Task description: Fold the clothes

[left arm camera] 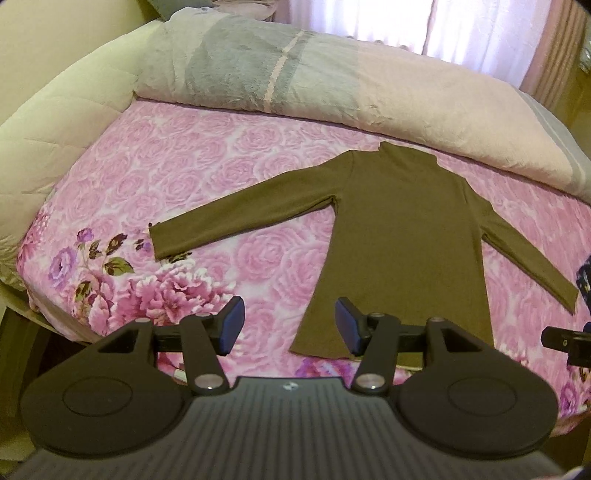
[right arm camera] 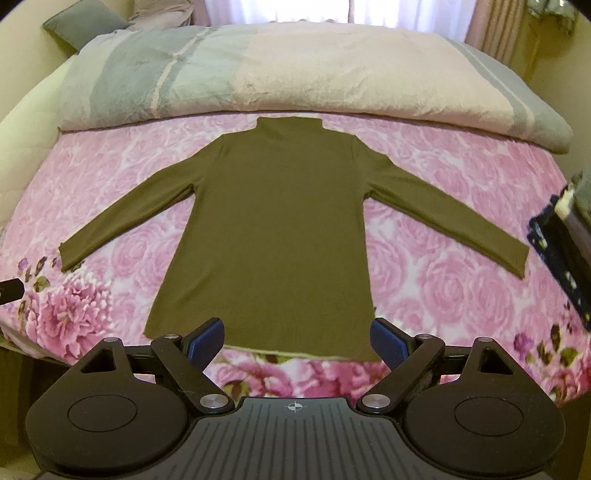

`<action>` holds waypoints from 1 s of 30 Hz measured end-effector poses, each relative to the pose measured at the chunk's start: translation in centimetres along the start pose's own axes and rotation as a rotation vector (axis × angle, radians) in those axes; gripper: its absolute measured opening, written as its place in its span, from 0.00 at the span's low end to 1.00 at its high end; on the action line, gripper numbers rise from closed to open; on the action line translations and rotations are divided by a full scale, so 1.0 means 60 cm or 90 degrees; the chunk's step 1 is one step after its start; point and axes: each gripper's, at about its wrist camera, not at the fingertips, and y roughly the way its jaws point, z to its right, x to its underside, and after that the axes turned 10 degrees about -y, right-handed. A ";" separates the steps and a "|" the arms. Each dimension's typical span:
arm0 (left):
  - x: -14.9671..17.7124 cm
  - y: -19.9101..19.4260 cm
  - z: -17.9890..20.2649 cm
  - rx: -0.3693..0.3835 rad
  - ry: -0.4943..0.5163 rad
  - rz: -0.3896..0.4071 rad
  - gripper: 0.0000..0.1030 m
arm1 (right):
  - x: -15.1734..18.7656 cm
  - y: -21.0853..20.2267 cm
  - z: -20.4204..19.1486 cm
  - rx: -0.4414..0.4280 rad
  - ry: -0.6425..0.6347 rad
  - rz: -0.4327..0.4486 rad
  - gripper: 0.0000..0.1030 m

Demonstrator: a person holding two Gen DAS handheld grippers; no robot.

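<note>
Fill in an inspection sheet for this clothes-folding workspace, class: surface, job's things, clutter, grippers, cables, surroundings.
Surface: bed with pink rose-print sheet, smooth.
Job's things: olive long-sleeved top lying flat, sleeves spread out, collar toward the duvet, not yet folded.
Clutter: dark patterned item at the right edge, unclear what it is.
Grippers: left gripper open, empty, above the hem's left corner; right gripper open, empty, over the hem.
Cables: nothing seen.
Surroundings: rolled grey-and-pink duvet across the far side, grey pillow, curtained window behind.
</note>
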 end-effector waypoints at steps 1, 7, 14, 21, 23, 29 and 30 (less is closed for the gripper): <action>-0.001 0.002 0.005 -0.003 -0.007 -0.002 0.49 | -0.006 0.004 0.007 -0.003 -0.008 -0.001 0.86; 0.000 -0.001 0.035 -0.021 -0.048 -0.007 0.49 | -0.028 0.016 0.040 -0.022 -0.050 -0.012 0.86; 0.013 0.010 0.057 -0.030 -0.091 -0.020 0.50 | -0.024 0.035 0.083 -0.047 -0.061 -0.030 0.86; 0.023 0.046 0.061 -0.029 -0.132 -0.060 0.50 | 0.018 0.073 0.144 -0.058 0.002 -0.080 0.86; 0.018 0.056 0.056 -0.016 -0.153 -0.058 0.50 | 0.025 0.076 0.161 -0.056 0.022 -0.086 0.86; -0.006 0.105 0.017 0.055 -0.279 -0.065 0.50 | 0.041 0.088 0.189 -0.031 0.063 -0.097 0.86; -0.012 0.117 0.009 0.061 -0.299 -0.067 0.50 | 0.042 0.089 0.194 -0.024 0.073 -0.094 0.86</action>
